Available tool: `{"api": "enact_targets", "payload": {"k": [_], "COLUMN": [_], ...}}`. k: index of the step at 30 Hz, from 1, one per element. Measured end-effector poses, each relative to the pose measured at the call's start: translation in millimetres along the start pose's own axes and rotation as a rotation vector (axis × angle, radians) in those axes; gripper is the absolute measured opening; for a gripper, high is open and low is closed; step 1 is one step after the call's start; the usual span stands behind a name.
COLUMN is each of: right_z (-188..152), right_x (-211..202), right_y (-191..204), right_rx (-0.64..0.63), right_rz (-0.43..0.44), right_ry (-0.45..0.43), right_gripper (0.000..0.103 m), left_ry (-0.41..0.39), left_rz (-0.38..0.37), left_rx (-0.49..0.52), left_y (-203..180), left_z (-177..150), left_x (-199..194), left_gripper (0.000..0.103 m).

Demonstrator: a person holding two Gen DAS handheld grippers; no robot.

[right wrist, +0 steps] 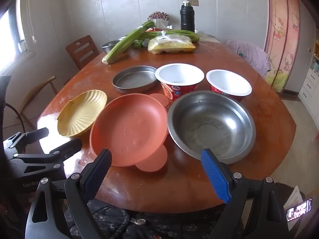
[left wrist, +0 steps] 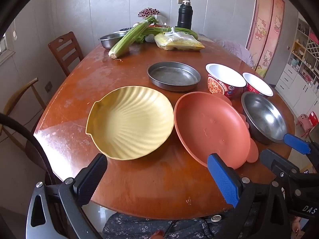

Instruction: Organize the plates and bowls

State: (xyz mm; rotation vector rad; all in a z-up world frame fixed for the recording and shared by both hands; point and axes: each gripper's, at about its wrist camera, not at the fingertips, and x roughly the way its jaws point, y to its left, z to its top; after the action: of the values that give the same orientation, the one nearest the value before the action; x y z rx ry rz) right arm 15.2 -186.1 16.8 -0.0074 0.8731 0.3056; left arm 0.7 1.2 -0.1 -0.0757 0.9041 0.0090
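On the brown table stand a yellow shell-shaped plate, an orange bear-eared plate, a steel bowl, a round steel pan and two red paper bowls. They also show in the right wrist view: yellow plate, orange plate, steel bowl, pan, paper bowls. My left gripper is open and empty at the front edge, before the yellow and orange plates. My right gripper is open and empty, before the orange plate and steel bowl.
At the table's far end lie celery, a yellow bag, a steel bowl and a black flask. Wooden chairs stand at the left. A purple cloth lies at the right edge.
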Motion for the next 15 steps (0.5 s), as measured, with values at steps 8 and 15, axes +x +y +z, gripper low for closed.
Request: {"api": "enact_targets", "payload": {"k": [8, 15], "right_z": [-0.7, -1.3], "right_x": [-0.7, -1.6], "right_y": [2.5, 5.5], "right_rx": [-0.009, -0.013], "right_rz": [-0.045, -0.045], "right_ry": [-0.001, -0.004], "right_gripper": [0.092, 0.092], "left_ry": [-0.003, -0.009], "left_rz": [0.009, 0.021], "left_rx": [0.012, 0.017], "left_y": [5.8, -0.7], "left_z": [-0.2, -2.5], "left_x": [-2.9, -1.1], "left_gripper": [0.101, 0.101]}}
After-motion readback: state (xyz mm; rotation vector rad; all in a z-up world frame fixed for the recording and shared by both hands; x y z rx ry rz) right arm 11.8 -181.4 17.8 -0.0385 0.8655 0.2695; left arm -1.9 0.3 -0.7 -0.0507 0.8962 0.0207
